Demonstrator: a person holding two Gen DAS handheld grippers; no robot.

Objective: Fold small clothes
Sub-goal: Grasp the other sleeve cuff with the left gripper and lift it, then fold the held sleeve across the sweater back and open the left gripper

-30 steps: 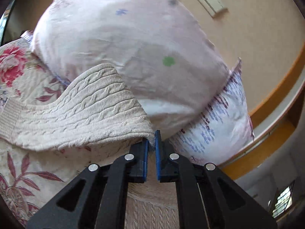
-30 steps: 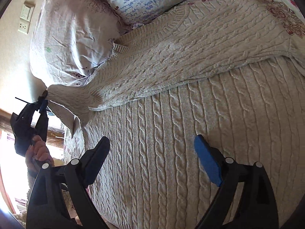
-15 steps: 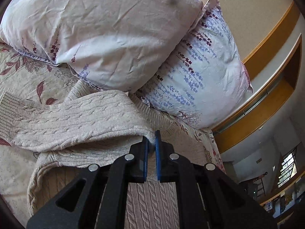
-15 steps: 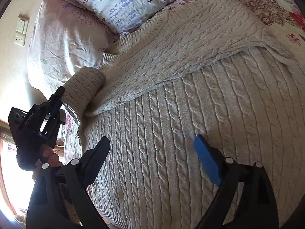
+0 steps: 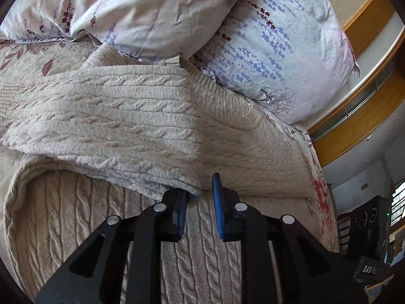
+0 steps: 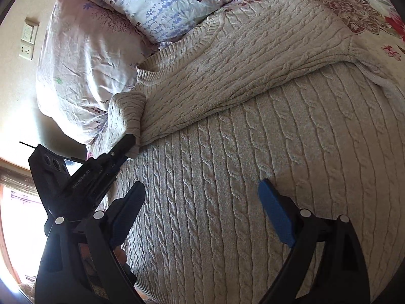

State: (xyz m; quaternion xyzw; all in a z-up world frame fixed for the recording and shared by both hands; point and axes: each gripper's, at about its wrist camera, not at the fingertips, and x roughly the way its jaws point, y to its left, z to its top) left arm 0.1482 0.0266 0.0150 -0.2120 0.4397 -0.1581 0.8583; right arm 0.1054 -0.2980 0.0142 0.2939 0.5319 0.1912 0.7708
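sleeve (image 5: 101, 116) now folded across sweater (image 5: 227, 266), left gripper (image 5: 200, 202) jaws just parting, cuff edge half-hidden, right gripper (image 6: 200, 202) wide, empty

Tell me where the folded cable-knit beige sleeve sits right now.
The cable-knit beige sleeve lies across the sweater's chest below the pillows, its cuff at the left gripper tips.

Your left black two-finger gripper with blue pads (image 5: 200, 197) has just been opening, a narrow gap now; your right black two-finger gripper (image 6: 202, 202) stands wide open, nothing between
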